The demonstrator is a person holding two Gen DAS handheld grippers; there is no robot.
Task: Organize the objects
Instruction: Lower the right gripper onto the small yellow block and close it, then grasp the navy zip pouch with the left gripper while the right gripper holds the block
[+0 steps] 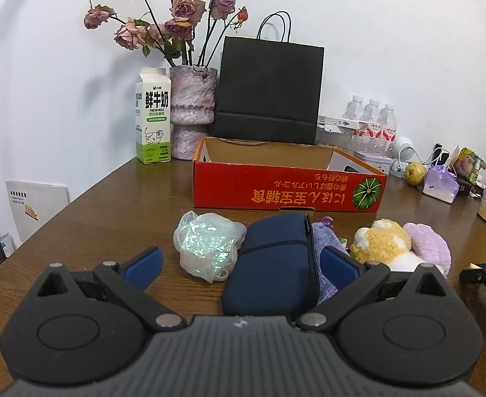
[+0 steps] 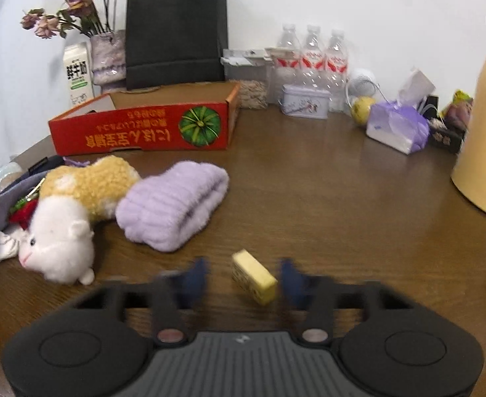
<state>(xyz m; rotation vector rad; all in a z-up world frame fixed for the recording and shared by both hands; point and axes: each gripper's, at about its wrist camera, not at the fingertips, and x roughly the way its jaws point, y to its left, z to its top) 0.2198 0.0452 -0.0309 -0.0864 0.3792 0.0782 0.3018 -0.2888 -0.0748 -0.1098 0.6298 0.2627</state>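
**Both tongs spread wide, the loose things lined up in front of the red box**

Nearest to us, our left gripper (image 1: 239, 261) has its blue fingers spread wide. The navy pouch (image 1: 274, 264) lies flat between them, and the iridescent plastic bag (image 1: 206, 244) also sits inside the gap, on the pouch's left side. We cannot tell if the right finger touches the pouch edge; the left finger (image 1: 143, 266) is clearly apart from the bag.

Our right gripper (image 2: 243, 281) is also spread, its fingers blurred. The small yellow block (image 2: 254, 279) lies tilted between them, closer to the right finger, with bare wood on both sides of it.

We take the red box (image 1: 286, 187) as landmark. It stands open at the top, its printed long wall facing us. In front of this wall the pouch, the bag, a grey-purple cloth (image 1: 322, 248), the plush toy (image 2: 74, 215) and the folded purple towel (image 2: 173, 205) form a row, packed close, the toy touching the towel. Behind the box stand the black paper bag (image 1: 269, 89), the vase of dried roses (image 1: 191, 112) and the milk carton (image 1: 153, 115). To the right of the box the table (image 2: 325, 198) is open wood as far as the water bottles (image 2: 312, 56), the tissue pack (image 2: 398, 129) and the yellow jug (image 2: 484, 125) at the far edge. To the left of the box the table edge is near.
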